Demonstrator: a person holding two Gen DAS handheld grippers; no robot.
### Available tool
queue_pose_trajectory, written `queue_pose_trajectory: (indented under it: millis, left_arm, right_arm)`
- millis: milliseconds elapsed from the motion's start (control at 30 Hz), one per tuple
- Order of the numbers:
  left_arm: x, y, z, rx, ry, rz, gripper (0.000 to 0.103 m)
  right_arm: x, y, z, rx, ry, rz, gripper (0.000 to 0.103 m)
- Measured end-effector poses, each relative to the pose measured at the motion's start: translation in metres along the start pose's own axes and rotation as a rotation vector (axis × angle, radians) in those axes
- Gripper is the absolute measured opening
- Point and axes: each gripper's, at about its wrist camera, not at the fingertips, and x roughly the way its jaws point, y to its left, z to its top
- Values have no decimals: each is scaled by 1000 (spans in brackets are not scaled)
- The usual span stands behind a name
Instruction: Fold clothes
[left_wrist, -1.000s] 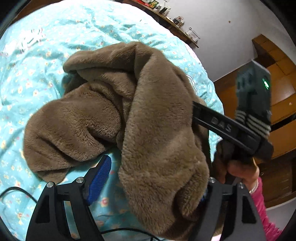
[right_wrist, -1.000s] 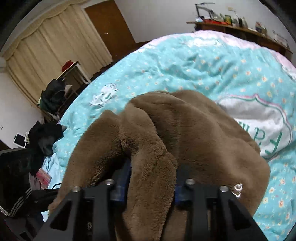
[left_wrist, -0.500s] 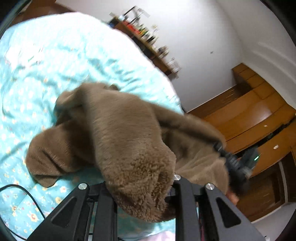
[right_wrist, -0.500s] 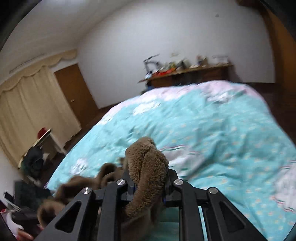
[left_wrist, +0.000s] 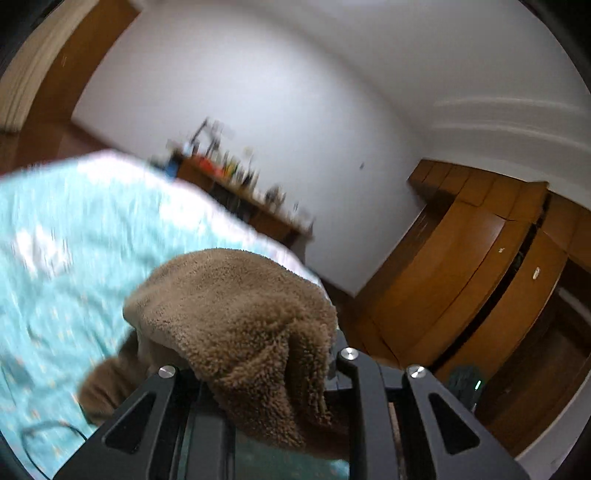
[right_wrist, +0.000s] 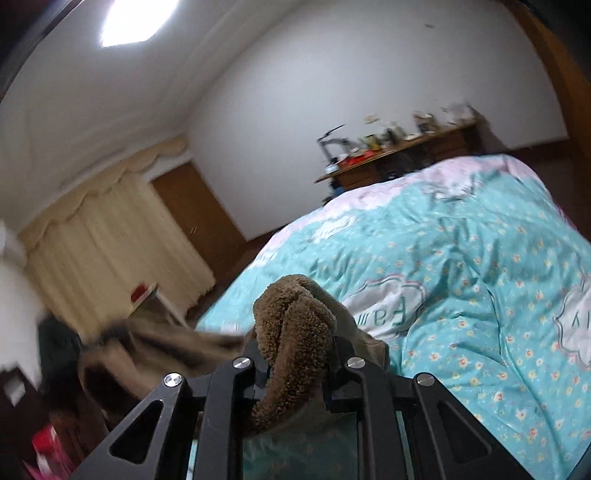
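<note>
A brown fleece garment (left_wrist: 236, 317) bulges up between the jaws of my left gripper (left_wrist: 258, 365), which is shut on it; its loose end hangs down at the lower left over the bed. In the right wrist view another bunched edge of the same fleece garment (right_wrist: 295, 332) is clamped in my right gripper (right_wrist: 295, 358), also shut. From there the cloth trails blurred to the left (right_wrist: 147, 347). Both grippers hold it lifted above the turquoise flowered bedspread (right_wrist: 480, 295).
The bedspread (left_wrist: 55, 277) fills the left of the left wrist view. A cluttered wooden shelf (right_wrist: 399, 147) stands against the white wall beyond the bed. Wooden wardrobes (left_wrist: 480, 288) are to the right, cream curtains (right_wrist: 110, 243) and a door to the left. A black cable (left_wrist: 48, 432) lies on the bed.
Both grippers have risen and tilted up with the fleece, from looking down at the bed to facing the walls. The left gripper, open a second ago, has shut on the cloth.
</note>
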Motion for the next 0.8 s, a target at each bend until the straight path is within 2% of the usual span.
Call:
queue_pose_trajectory:
  millis: [100,133,200,233,267,367,433,567,700,800]
  left_arm:
    - [-20,-15,2,73,-64,8,20]
    - [-26,-19,3,98,-86,10,20]
    - [-36,-24,2,126,-107,15,20]
    - [-39,-23,1,121,-104,12,20]
    - [-43,-22,1,117,-101,10,20]
    - [-52,-18,3,98,-109,10,20]
    - [-50,-14,3,86,-115,9,20]
    - [-51,-10,-1,68,-110,-8,20]
    - [-56,-14,-1,69,-107,-16,20]
    - [-58,-13,3,68,-113,-20,20]
  right_arm:
    - [7,14,-35,-50,127,66,21]
    - [11,16,-46,-61,166,77,28]
    - [18,19,-69,-77,238,87,59]
    - [22,20,-80,-85,274,92,80]
    - [24,20,-87,-90,288,91,84]
    - [19,15,-89,-88,286,80,84]
    - [16,10,-81,-68,265,64,84]
    - [29,5,-60,-20,263,85,84]
    - [91,11,-61,26,404,85,84]
    - [135,16,-71,20,501,18,84]
